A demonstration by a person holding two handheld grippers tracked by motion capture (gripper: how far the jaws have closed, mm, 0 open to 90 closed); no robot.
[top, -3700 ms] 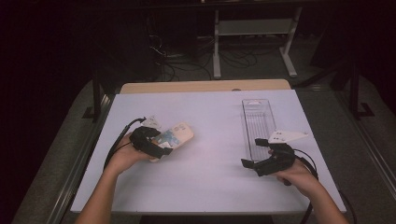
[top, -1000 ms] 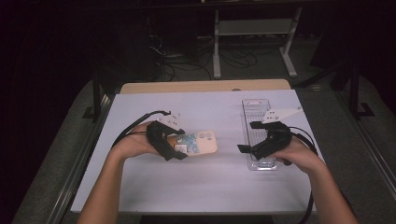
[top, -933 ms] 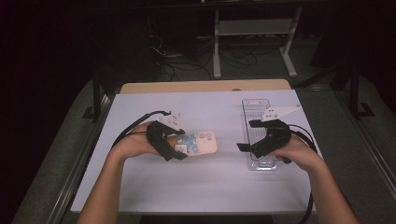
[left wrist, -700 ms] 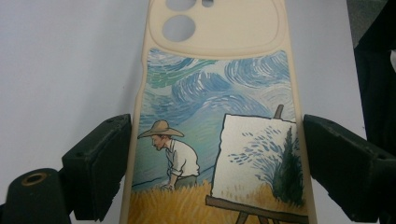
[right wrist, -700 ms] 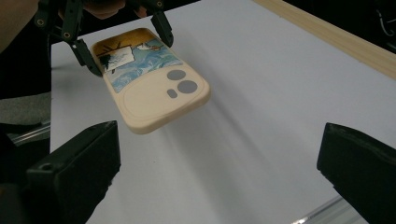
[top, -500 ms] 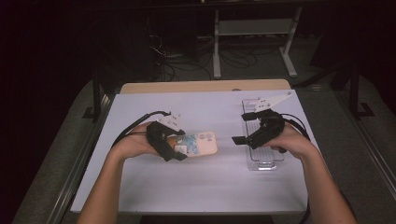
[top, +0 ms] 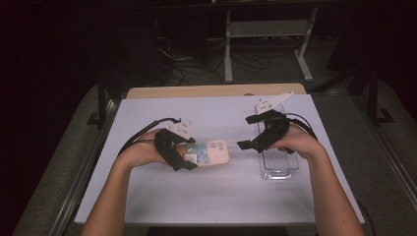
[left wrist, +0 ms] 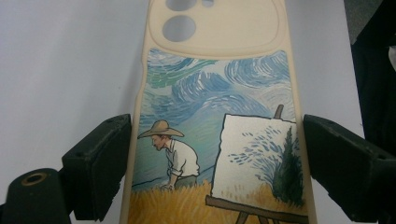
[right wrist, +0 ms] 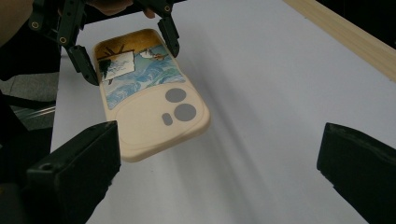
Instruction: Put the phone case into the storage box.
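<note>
The left tool (top: pixel 189 160) pinches a cream-coloured soft phone case printed with a painting of a straw-hatted painter at an easel under swirling blue sky (top: pixel 209 153), its 2 jaws pressed on the case's long edges near the bottom end, as the left gripper view shows; the case is held out level just above the white table (top: pixel 162 201), camera-cutout end pointing toward the right tool (top: pixel 244 145). The right tool hangs with its jaws spread wide and nothing between them, aimed at the free end of the case from near a clear plastic rectangular box (top: pixel 278 164) that lies on the table's right side. The step in hand looks like a handover or a two-tool hold. To do it well, the right tool should come in level with the case, straddle the cutout end squarely across both long edges, and close only once the pads sit past the raised camera border, while the left tool keeps its grip steady so the flexible case does not twist or sag. No brand, label or readable writing shows on the case; the print carries a picture alone.
</note>
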